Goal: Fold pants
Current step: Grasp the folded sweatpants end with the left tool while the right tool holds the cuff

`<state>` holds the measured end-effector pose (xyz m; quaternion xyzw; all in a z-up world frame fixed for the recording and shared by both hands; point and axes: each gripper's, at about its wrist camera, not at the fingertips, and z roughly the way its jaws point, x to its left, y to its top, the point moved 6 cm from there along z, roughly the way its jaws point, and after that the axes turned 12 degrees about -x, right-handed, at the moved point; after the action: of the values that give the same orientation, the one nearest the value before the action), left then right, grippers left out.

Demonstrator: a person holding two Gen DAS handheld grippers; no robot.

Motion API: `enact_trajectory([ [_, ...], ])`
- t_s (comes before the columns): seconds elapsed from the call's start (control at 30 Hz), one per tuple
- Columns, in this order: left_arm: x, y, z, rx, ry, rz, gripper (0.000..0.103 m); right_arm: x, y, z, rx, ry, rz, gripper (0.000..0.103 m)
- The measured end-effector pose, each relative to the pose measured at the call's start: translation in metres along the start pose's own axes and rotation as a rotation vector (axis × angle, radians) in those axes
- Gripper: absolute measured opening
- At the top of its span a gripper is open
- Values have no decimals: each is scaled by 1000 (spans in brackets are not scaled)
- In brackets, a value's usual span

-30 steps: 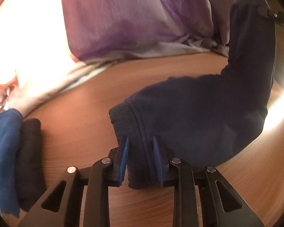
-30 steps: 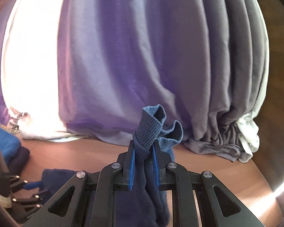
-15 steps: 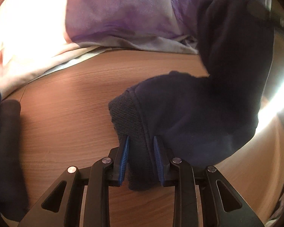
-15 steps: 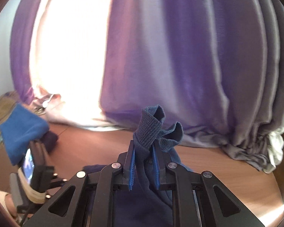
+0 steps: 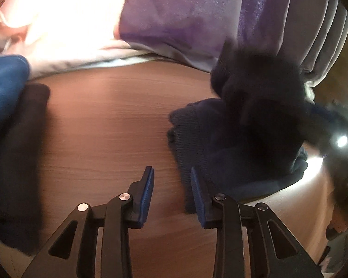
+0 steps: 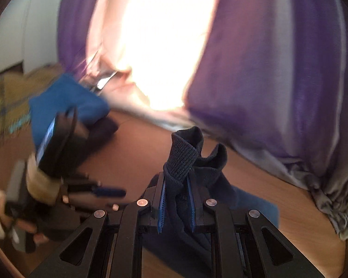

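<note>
Two grippers: my left gripper [image 5: 171,194], low centre, is opening its jaws, nothing between them. My right gripper [image 6: 176,205] is pinching the dark navy knit pants' [image 5: 243,153] cuff above the wooden worktop [image 5: 109,127]. Mid-fold; next, I'm lowering the cuff.

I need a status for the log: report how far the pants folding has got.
Done: the pants lie doubled over on the table. In hand: the right gripper pinches a ribbed cuff; the left gripper is opening, nothing between its pads. Left: release the cuff and flatten the fold.
</note>
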<state>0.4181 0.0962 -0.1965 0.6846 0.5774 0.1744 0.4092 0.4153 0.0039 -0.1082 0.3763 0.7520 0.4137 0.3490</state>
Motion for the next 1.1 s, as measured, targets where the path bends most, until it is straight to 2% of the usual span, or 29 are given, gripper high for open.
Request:
enact_trajectory([
  [0.17,18,0,-24,-19,85,65,32,22,-24,14,85,83,-53,20],
  [0.2,22,0,-29,-25,102,78,32,25,-25,14,86,90,-48,24],
  [0.23,22,1,-31,-31,114,88,33,27,-25,13,84,109,-37,36],
  [0.27,23,2,-36,-43,128,100,33,30,-22,9,72,134,-25,42],
  [0.3,22,3,-42,-54,134,108,33,31,-19,4,56,134,-23,42],
  [0.37,19,6,-48,-78,124,115,33,33,-11,-4,27,130,-30,42],
  [0.5,-2,8,-60,-123,49,142,35,18,5,-9,-14,81,-55,42],
  [0.67,-35,7,-49,-124,-49,168,34,-20,18,13,53,148,60,42],
  [0.77,-45,11,-40,-120,-86,149,34,-42,18,24,86,128,98,42],
  [1.0,-40,15,-7,-61,-52,79,34,-68,2,26,93,29,165,42],
  [1.1,-39,12,3,-39,-23,90,37,-71,-11,28,114,4,185,42],
])
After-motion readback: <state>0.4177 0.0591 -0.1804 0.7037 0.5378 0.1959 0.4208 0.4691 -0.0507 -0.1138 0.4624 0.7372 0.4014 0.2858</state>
